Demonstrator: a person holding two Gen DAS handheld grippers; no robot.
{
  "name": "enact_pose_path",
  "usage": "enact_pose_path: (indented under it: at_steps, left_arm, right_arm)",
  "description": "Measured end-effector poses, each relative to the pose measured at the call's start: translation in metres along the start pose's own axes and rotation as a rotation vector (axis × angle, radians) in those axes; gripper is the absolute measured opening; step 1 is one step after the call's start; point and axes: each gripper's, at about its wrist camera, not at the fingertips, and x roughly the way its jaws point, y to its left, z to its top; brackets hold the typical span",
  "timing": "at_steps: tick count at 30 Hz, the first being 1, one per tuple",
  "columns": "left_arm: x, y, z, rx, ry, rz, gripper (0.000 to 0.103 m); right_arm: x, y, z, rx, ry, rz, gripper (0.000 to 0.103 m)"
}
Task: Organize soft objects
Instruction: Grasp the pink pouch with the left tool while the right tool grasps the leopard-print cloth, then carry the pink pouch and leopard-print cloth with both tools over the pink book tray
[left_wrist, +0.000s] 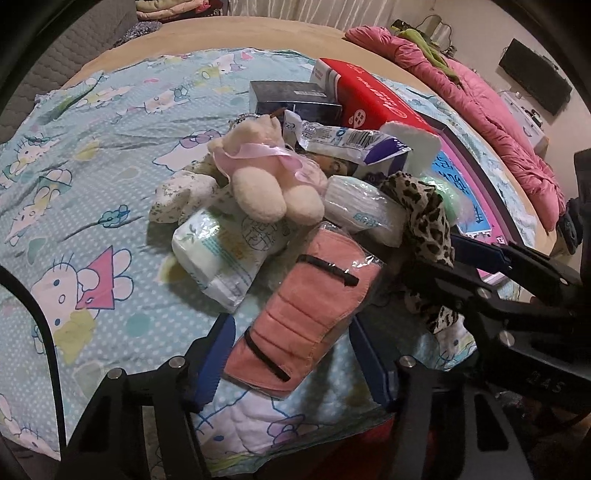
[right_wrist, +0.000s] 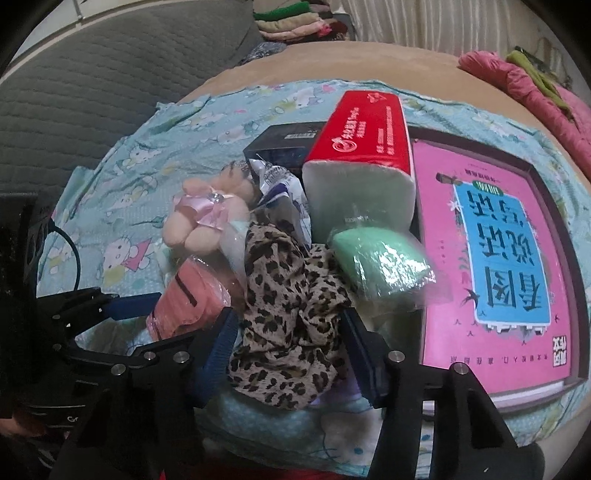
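Observation:
A pile of soft things lies on the cartoon-print sheet (left_wrist: 92, 184). Nearest me in the left wrist view is a pink mask pack (left_wrist: 303, 317) in clear plastic; my left gripper (left_wrist: 295, 363) has a blue pad touching each side of it. Behind it sit a cream plush bear (left_wrist: 258, 173) and white tissue packs (left_wrist: 218, 254). In the right wrist view my right gripper (right_wrist: 291, 354) is shut on a leopard-print cloth (right_wrist: 284, 314) that fills the gap between its pads. A green wrapped pack (right_wrist: 380, 258) lies just beyond. The left gripper's blue finger (right_wrist: 136, 306) shows beside the mask pack (right_wrist: 184, 306).
A red tissue pack (right_wrist: 369, 140) and a dark box (left_wrist: 291, 99) stand behind the pile. A large pink book (right_wrist: 498, 258) lies to the right. A pink quilt (left_wrist: 498, 122) runs along the bed's far right edge, and a grey quilted surface (right_wrist: 110, 92) rises at the left.

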Motion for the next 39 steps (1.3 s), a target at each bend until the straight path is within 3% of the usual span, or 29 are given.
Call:
enact_pose_path:
  at_steps: [4, 11, 19, 39]
  left_arm:
    - [0.0, 0.001, 0.0, -0.002, -0.001, -0.016, 0.059]
    - [-0.001, 0.003, -0.001, -0.008, -0.001, -0.047, 0.05]
    - [-0.017, 0.005, -0.002, -0.025, -0.045, -0.056, 0.049]
    - [-0.073, -0.023, 0.011, 0.008, -0.158, -0.014, 0.049]
  right_arm:
    - [0.003, 0.001, 0.0, -0.025, 0.004, 0.003, 0.033]
    - [-0.013, 0.0, -0.001, -0.039, -0.056, 0.017, 0.016]
    - [-0.031, -0.002, -0.004, -0.033, -0.095, 0.042, 0.014]
    - [-0.097, -0.001, 0.0, -0.071, -0.31, 0.079, 0.014]
